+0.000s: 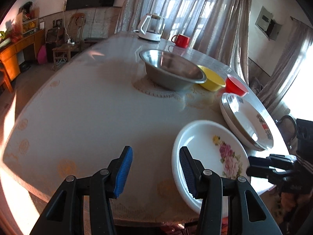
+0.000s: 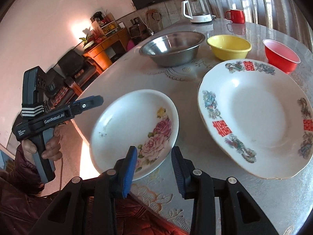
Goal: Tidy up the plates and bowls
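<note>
A white rose-patterned plate (image 1: pixel 199 143) (image 2: pixel 127 121) lies flat near the table's front edge. My left gripper (image 1: pixel 155 168) (image 2: pixel 97 100) stands open just left of it, with only tablecloth between its blue pads (image 1: pixel 125 172). My right gripper (image 2: pixel 153 170) (image 1: pixel 249 165) is open at the plate's other side. The plate's rim shows in the gap and the pads do not press on it. A bigger plate with red characters (image 2: pixel 254 117) (image 1: pixel 248 121) lies beside it on another plate. Behind them are a steel bowl (image 1: pixel 172 70) (image 2: pixel 172 47), a yellow bowl (image 1: pixel 212 78) (image 2: pixel 228 47) and a red bowl (image 1: pixel 235 85) (image 2: pixel 281 56).
A white kettle (image 1: pixel 150 27) (image 2: pixel 197 9) and a red mug (image 1: pixel 182 40) (image 2: pixel 235 15) stand at the far edge of the round table (image 1: pixel 88 107). A person's hand (image 2: pixel 49 145) holds the left gripper. Chairs and a wooden cabinet (image 1: pixel 17 52) lie beyond.
</note>
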Demonstrator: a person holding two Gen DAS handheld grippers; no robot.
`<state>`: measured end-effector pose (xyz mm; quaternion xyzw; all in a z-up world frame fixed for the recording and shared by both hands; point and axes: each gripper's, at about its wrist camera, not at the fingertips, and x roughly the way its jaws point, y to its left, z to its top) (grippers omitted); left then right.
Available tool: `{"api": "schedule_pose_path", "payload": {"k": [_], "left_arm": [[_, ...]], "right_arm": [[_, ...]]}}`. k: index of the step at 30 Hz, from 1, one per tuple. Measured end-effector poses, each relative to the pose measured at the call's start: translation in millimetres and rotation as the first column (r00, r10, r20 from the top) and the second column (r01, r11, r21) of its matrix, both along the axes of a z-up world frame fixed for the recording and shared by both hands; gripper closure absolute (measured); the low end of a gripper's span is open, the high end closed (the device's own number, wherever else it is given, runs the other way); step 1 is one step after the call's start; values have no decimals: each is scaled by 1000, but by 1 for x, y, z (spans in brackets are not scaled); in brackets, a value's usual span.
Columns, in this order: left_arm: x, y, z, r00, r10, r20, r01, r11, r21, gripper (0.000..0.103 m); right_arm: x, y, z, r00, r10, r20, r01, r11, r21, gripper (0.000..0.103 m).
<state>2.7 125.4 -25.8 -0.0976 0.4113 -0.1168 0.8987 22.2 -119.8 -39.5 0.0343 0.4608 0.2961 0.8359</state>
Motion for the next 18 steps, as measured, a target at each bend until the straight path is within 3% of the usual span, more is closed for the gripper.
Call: {"api": "schedule_pose_path", "payload": {"k": [3, 5, 11, 18], "left_arm": [[-3, -3, -10, 999, -22, -26, 21, 999, -27, 53], [-3, -8, -15, 998, -37, -44, 36, 999, -33, 60], [-6, -24, -16, 997, -71, -19, 72, 997, 17, 65], [-4, -41, -18, 995, -103, 0, 103, 994, 29, 65]], "right_arm": [[2, 1, -7, 1000, -10, -11, 10, 1000, -6, 69], [4, 0, -9, 1000, -11, -16, 11, 1000, -6, 71], [7, 2, -16, 1000, -12, -18, 11, 1000, -20, 72], [5, 25, -15, 999, 9, 32, -5, 990, -141, 71]]}}
